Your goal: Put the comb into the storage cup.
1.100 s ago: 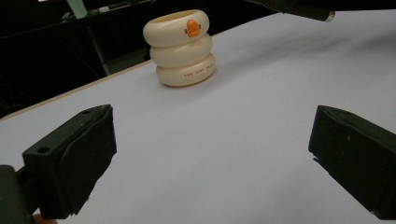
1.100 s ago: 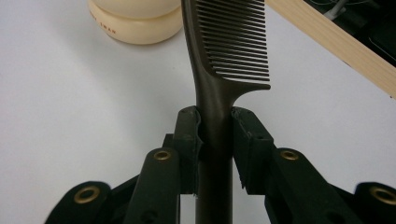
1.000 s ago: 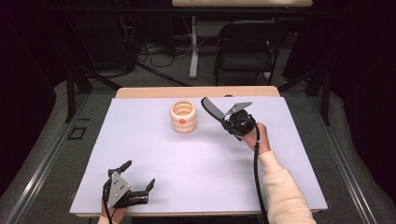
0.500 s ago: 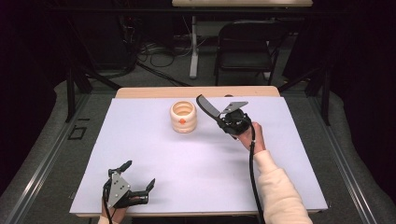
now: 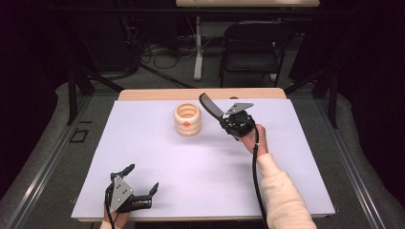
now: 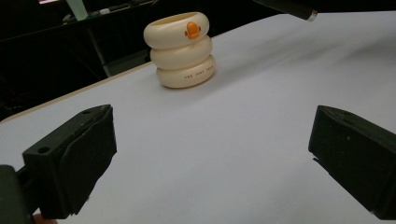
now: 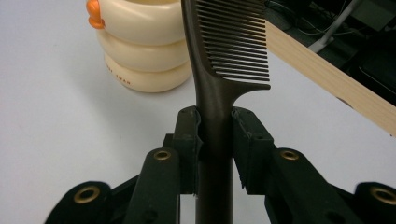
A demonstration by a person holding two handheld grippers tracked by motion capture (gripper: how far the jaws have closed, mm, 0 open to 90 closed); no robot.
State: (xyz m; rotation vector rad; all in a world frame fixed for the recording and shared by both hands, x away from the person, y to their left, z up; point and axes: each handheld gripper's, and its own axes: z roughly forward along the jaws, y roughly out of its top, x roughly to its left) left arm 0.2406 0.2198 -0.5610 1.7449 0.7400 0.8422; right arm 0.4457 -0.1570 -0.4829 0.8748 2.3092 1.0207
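Table (image 5: 143, 143): covered by a white sheet, wooden edge exposed at the far side.
Chair (image 5: 253, 45): placed beyond the table.
Cables (image 5: 162, 52): strewn on the floor.

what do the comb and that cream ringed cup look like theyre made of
Comb: probably hard plastic, dark brown and smooth, with thin evenly moulded teeth and a dull sheen. Ringed cup: likely plastic or glazed ceramic, cream with a soft gloss, an orange knob and small printed lettering; the pictures can't settle which.
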